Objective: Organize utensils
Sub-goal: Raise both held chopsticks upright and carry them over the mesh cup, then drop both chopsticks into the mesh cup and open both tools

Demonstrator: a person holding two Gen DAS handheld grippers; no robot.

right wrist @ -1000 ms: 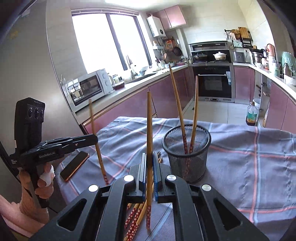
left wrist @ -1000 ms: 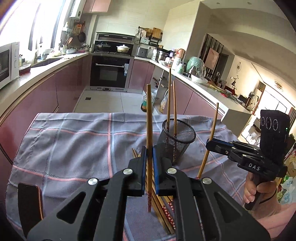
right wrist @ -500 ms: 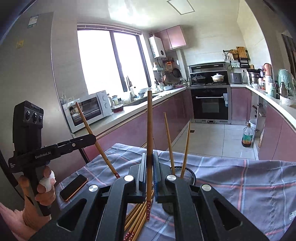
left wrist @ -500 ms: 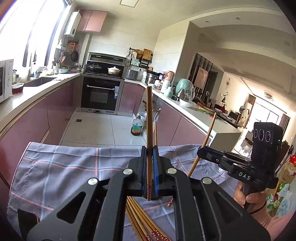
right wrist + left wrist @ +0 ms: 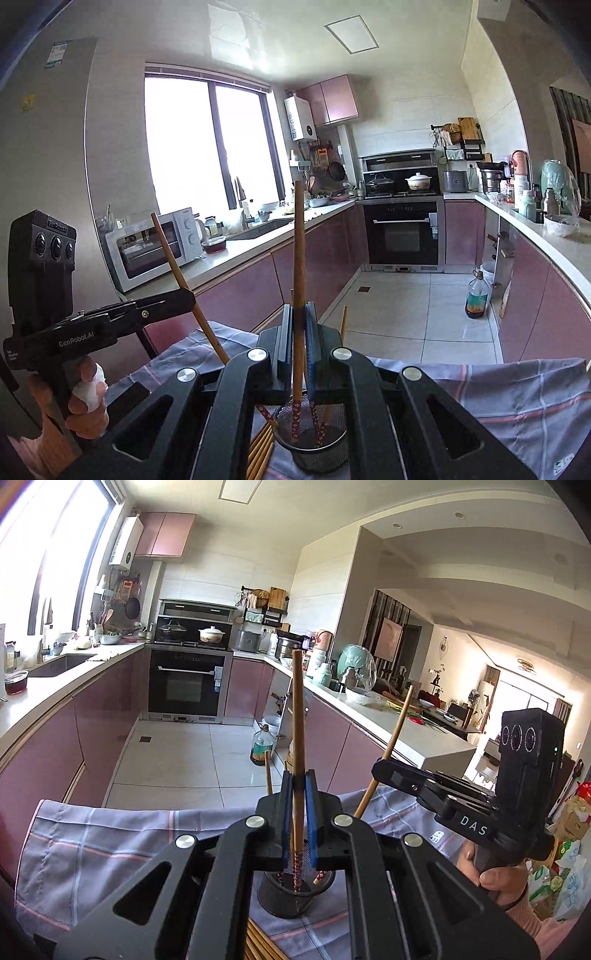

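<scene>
Both jaws are clenched, each on one chopstick. Left gripper (image 5: 297, 808) holds its chopstick (image 5: 297, 716) upright, the red-patterned tip hanging over a black mesh cup (image 5: 295, 895); right gripper (image 5: 297, 332) pins another chopstick (image 5: 298, 266) the same way above the cup (image 5: 317, 448). The sticks are plain tan wood with floral red ends. Two more already stand in the cup, which sits on a grey checked cloth (image 5: 92, 849). Loose chopsticks (image 5: 260, 448) lie on the cloth just beside the cup. Only the right view shows a window (image 5: 207, 144), a microwave (image 5: 155, 247) and a dark flat item (image 5: 125, 397) on the cloth; only the left view opens onto a living room (image 5: 517, 701).
</scene>
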